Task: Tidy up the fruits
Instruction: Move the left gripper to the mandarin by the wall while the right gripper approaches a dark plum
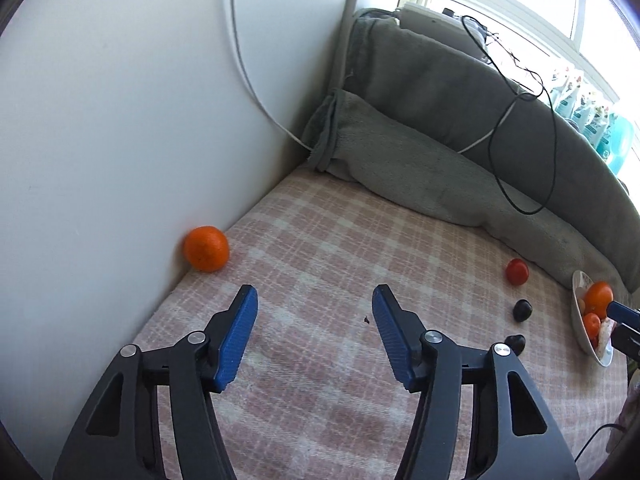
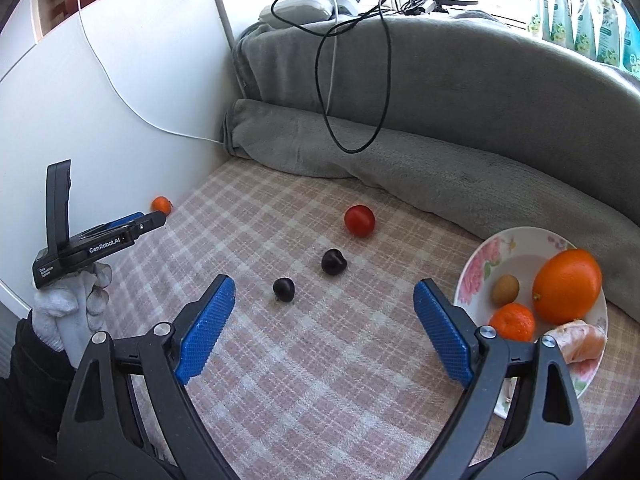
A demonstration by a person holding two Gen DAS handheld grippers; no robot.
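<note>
A mandarin (image 1: 206, 248) lies against the white wall on the checked cloth, ahead and left of my open, empty left gripper (image 1: 315, 300); it also shows in the right wrist view (image 2: 161, 205). A red tomato (image 2: 359, 220) and two dark plums (image 2: 333, 261) (image 2: 283, 289) lie on the cloth ahead of my open, empty right gripper (image 2: 324, 294). A floral plate (image 2: 486, 258) at the right holds a large orange (image 2: 567, 286), a small mandarin (image 2: 513, 321), a kiwi (image 2: 505, 290) and a peeled mandarin (image 2: 582, 344). The left gripper (image 2: 158, 218) shows at the left, held by a gloved hand.
A white wall (image 1: 120, 120) bounds the cloth on the left. A rolled grey blanket (image 2: 360, 152) and a grey cushion (image 2: 460, 80) run along the back, with black and white cables (image 2: 352, 80) draped over them. A windowsill with packets (image 2: 580, 20) is behind.
</note>
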